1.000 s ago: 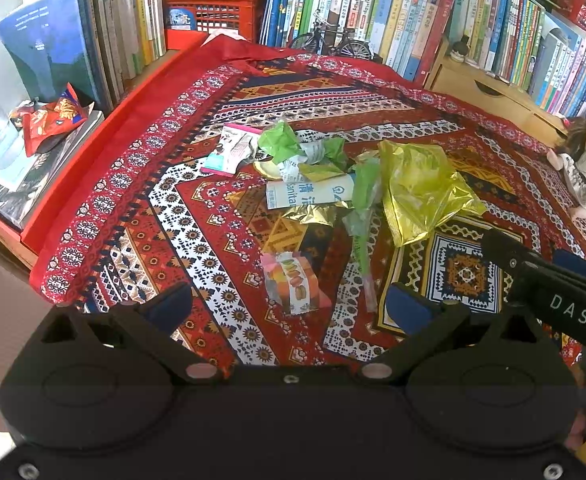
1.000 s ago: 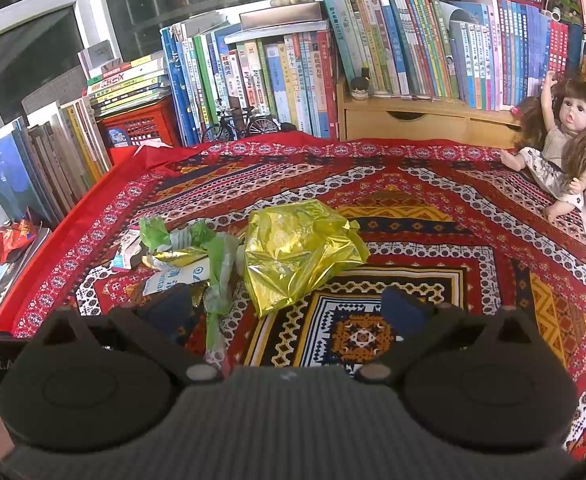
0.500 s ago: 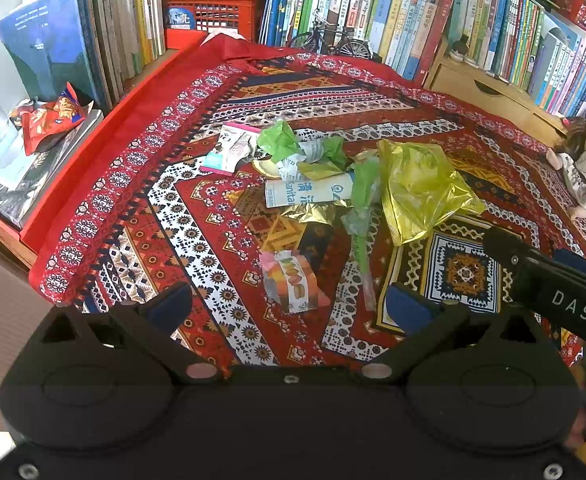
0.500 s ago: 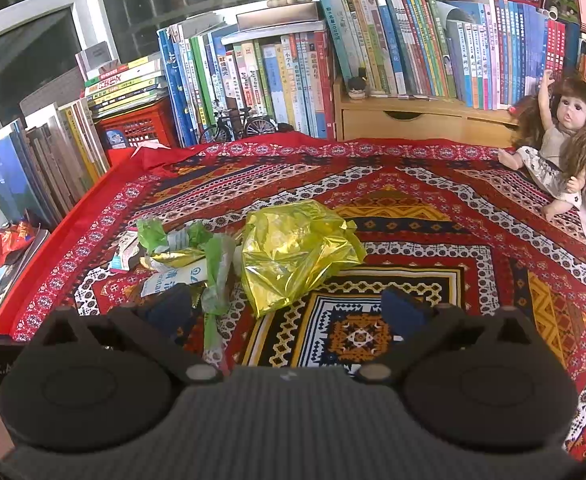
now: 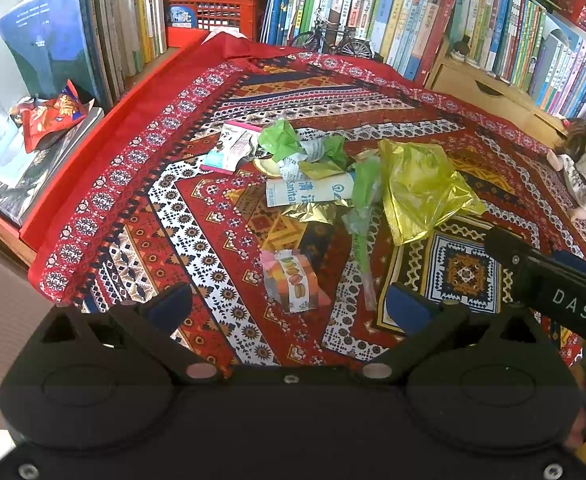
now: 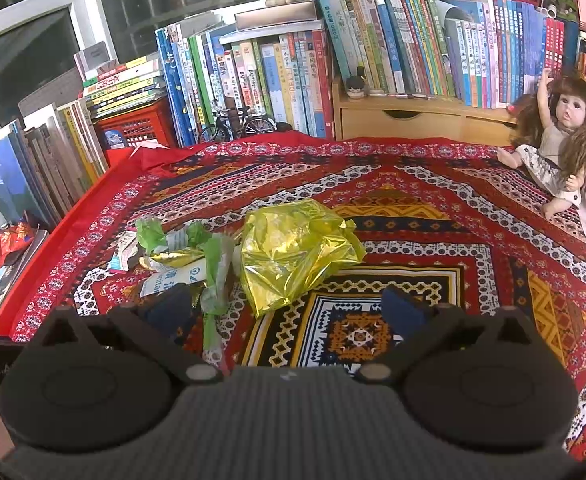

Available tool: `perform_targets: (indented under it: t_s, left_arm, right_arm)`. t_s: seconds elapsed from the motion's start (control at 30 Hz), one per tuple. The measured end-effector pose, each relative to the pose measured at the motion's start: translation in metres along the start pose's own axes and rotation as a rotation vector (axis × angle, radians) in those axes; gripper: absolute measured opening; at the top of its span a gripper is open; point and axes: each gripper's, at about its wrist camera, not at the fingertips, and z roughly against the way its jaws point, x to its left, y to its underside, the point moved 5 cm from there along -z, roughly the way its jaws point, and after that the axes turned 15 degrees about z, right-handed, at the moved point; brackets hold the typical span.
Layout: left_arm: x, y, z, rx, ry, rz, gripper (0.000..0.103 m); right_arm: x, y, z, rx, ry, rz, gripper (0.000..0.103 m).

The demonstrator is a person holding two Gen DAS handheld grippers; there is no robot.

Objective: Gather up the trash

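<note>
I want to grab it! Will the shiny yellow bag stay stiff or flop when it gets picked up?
The yellow bag looks thin and crinkled, so it will probably flop and sag. It likely weighs very little. Its glossy film may slip between the fingers.

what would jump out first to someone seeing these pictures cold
The loud red patterned cloth fills both views. At its middle lies a litter of wrappers led by a crumpled shiny yellow bag, with a macaron-print packet nearest the open left gripper. A long-haired doll sits at the cloth's far right edge, before the books.
</note>
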Motion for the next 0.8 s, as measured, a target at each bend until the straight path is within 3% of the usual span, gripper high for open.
perform_targets:
  t_s: [0.4, 0.67, 0.8]
  left_arm:
    - [-0.011, 0.003, -0.003, 0.007, 0.006, -0.040, 0.103]
    - [-0.002, -0.001, -0.013, 0.009, 0.026, 0.008, 0.103]
    - [0.006, 0.001, -0.027, 0.000, -0.017, 0.041, 0.100]
  right_arm:
    - [0.001, 0.000, -0.004, 0.007, -0.003, -0.010, 0.103]
    - [-0.001, -0.002, -0.017, 0.058, -0.041, 0.001, 0.103]
    - [-0.001, -0.003, -0.029, 0.066, 0.064, 0.096, 0.103]
